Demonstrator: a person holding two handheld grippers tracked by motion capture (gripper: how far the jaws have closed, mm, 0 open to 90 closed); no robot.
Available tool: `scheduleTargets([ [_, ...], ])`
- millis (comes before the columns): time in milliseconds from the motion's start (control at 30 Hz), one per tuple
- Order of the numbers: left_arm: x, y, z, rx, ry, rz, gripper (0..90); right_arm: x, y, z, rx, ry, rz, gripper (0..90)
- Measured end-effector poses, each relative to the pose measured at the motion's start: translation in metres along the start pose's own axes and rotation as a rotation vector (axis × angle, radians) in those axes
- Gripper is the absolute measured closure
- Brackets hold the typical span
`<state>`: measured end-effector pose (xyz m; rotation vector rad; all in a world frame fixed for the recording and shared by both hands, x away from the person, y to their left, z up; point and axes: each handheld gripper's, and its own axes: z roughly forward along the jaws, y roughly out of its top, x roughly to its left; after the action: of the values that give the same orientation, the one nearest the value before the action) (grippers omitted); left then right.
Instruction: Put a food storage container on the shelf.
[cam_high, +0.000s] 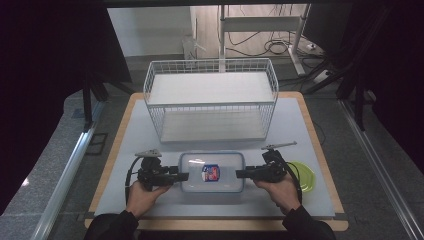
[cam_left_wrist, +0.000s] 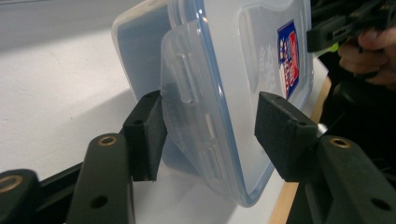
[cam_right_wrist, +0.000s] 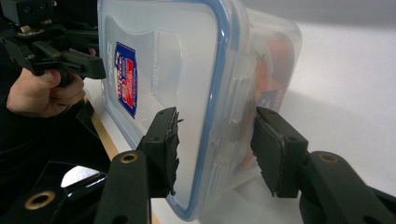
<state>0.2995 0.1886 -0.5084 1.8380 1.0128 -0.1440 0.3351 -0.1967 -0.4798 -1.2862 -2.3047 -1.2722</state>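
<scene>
Between both grippers, container (cam_high: 212, 172) lengthwise left-right.

A white wire basket (cam_high: 210, 99) with two shelves stands on the counter (cam_high: 300, 130) toward twelve o'clock, its open side facing six. A yellow-green round lid or plate (cam_high: 306, 176) lies flat near the counter's edge at about four o'clock. Beyond the counter, toward one o'clock, black cables (cam_high: 270, 46) lie on the floor around a white frame (cam_high: 260, 24).
</scene>
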Motion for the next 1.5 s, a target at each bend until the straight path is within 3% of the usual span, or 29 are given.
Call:
scheduleTargets([
  [67, 0.002, 0.0, 0.0, -0.016, -0.009, -0.024, 45.4, 0.001, -0.001, 0.0, -0.007, -0.003, 0.005, 52.5],
  [233, 0.004, 0.002, -0.001, -0.03, -0.008, -0.023, 47.1, 0.005, -0.001, 0.0, -0.026, -0.024, -0.025, 53.0],
  [533, 0.006, 0.011, -0.006, -0.043, -0.001, 0.021, 47.6, 0.009, 0.002, -0.001, -0.063, -0.034, -0.049, 53.0],
  [667, 0.0, 0.021, -0.012, -0.064, 0.011, 0.054, 47.6, 0.013, 0.01, -0.008, -0.104, -0.026, -0.072, 53.1],
  [967, -0.005, 0.036, -0.023, -0.092, 0.025, 0.072, 47.9, 0.022, 0.029, -0.017, -0.135, -0.025, -0.121, 53.4],
  [1367, -0.015, 0.057, -0.034, -0.116, 0.052, 0.103, 48.0, 0.028, 0.051, -0.028, -0.173, -0.015, -0.154, 53.5],
  [1500, -0.022, 0.072, -0.043, -0.121, 0.075, 0.132, 48.1, 0.03, 0.061, -0.032, -0.194, 0.005, -0.164, 53.4],
])
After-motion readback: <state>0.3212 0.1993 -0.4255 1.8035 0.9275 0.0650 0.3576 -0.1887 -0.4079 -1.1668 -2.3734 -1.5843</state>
